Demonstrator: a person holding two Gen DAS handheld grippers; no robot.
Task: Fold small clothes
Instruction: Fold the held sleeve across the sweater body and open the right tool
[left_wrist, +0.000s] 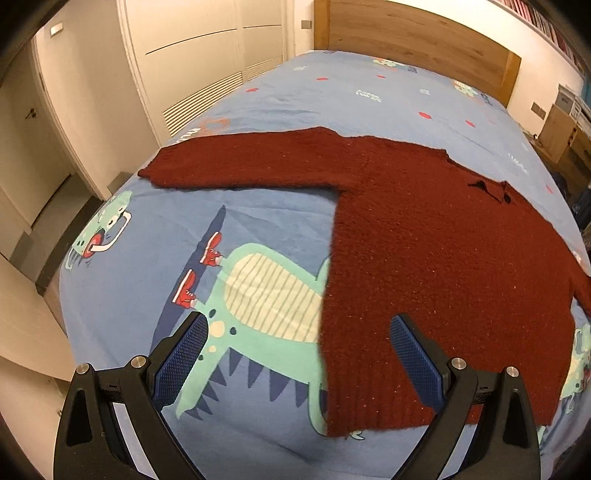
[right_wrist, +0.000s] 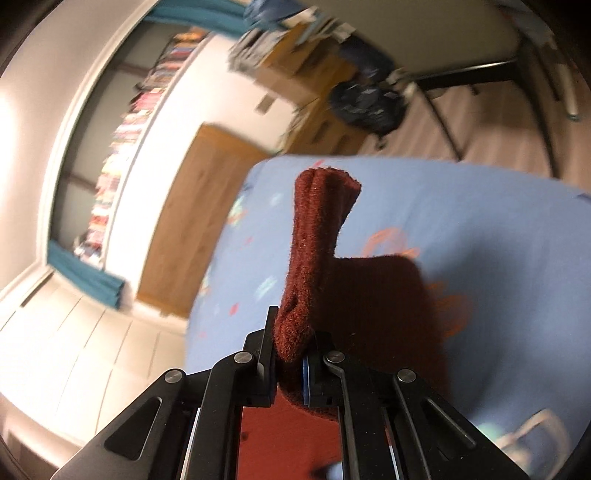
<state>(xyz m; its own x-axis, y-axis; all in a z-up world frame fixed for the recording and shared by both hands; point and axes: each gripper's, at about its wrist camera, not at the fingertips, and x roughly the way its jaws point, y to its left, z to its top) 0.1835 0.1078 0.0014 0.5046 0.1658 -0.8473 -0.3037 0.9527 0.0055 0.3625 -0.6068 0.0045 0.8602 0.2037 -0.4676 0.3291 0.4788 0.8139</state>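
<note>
On blue dinosaur bedsheet (left_wrist: 258, 206), red sweater (left_wrist: 424, 258), wooden headboard (left_wrist: 406, 33)

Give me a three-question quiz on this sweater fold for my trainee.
1. True or false: the left gripper is shut on the sweater.
2. Which gripper holds a sleeve? A) left B) right C) neither
3. Fill in: the free sleeve lies flat on the blue ____.

Key:
1. False. It is open, hovering over the hem, holding nothing.
2. B. The right gripper is shut on a bunched sleeve, lifted off the bedsheet.
3. Bedsheet, the one with the dinosaur print.
</note>
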